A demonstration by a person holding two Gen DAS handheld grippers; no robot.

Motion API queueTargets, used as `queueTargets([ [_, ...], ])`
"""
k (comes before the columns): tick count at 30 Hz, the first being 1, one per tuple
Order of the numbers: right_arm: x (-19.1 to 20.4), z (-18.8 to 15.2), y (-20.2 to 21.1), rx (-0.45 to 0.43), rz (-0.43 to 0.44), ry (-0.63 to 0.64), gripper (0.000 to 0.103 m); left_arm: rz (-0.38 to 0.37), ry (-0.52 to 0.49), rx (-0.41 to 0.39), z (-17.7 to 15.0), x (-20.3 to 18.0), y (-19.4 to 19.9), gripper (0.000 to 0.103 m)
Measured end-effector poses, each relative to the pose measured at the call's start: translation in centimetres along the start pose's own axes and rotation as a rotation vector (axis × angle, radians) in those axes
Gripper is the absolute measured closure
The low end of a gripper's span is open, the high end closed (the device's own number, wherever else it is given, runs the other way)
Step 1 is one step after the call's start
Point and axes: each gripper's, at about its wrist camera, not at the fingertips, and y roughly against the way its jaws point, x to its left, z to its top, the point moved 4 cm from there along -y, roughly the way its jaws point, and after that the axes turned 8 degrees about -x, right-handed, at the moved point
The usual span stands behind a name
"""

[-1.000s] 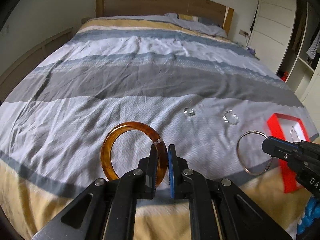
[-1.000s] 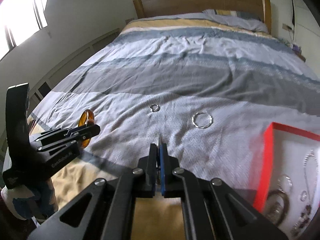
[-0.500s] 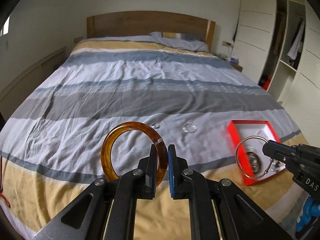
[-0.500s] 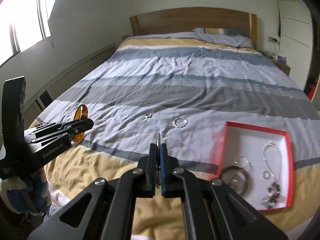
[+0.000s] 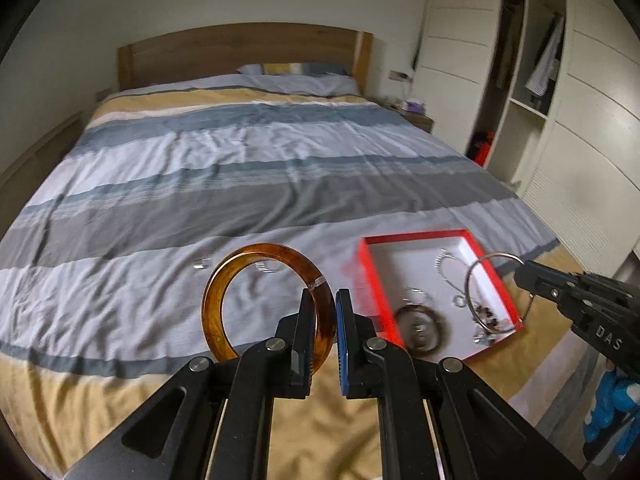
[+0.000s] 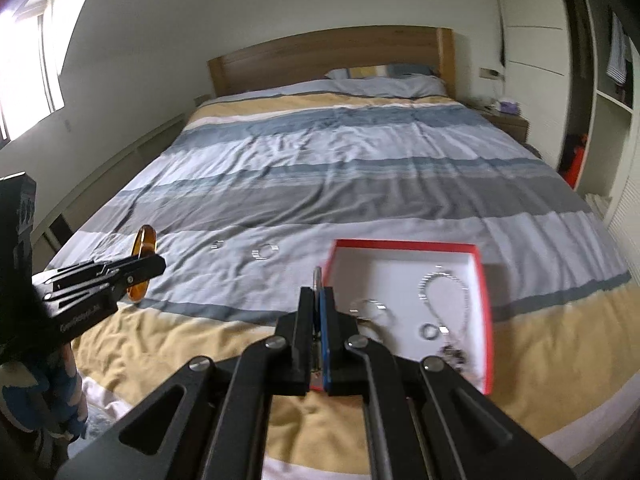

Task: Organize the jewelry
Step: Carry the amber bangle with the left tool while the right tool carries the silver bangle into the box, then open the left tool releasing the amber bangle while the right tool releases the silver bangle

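My left gripper (image 5: 324, 300) is shut on the rim of an amber bangle (image 5: 264, 249), held upright above the near end of the bed. My right gripper (image 6: 318, 296) is shut on a thin silver hoop (image 6: 317, 276), seen edge-on here and as a full ring (image 5: 496, 255) in the left wrist view. The hoop hangs over the near left corner of a red box (image 6: 404, 243) lying on the bedspread. The box holds a chain necklace (image 6: 444, 280), a small ring (image 6: 429, 331) and a dark bangle (image 5: 420, 326). A small ring (image 6: 218, 245) and a silver bracelet (image 6: 265, 251) lie loose on the bedspread.
The striped bedspread (image 5: 240, 168) runs back to a wooden headboard (image 5: 240, 52) and a pillow (image 5: 296, 74). A white wardrobe (image 5: 532, 80) with open shelves stands to the right, with a nightstand (image 5: 416, 114) beside the bed. The bed's near edge lies just below both grippers.
Both grippers have drawn back from the bed, risen and swung right, still holding the bangle and the hoop. The red box has come fully into view beneath the hoop.
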Motion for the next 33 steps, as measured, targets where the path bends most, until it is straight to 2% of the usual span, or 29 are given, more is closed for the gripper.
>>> queueTargets([
  [10, -7.3, 0.3, -4.7, 0.033, -0.052, -0.045, 0.100, -0.105, -0.059, 0.061, 0.5, -7.3, -9.2, 0.094],
  [17, -10.7, 0.2, -8.9, 0.053, -0.052, -0.080, 0.100, -0.114, -0.112, 0.090, -0.1, -9.9, -15.1, 0.094],
  [25, -13.6, -1.0, -12.5, 0.092, -0.076, -0.115, 0.100, -0.110, -0.134, 0.112, -1.8, -10.8, -18.6, 0.094],
  [33, -16.4, -2.3, -13.9, 0.117, -0.122, -0.147, 0.099, -0.125, -0.103, 0.152, -3.4, -10.6, -20.6, 0.092],
])
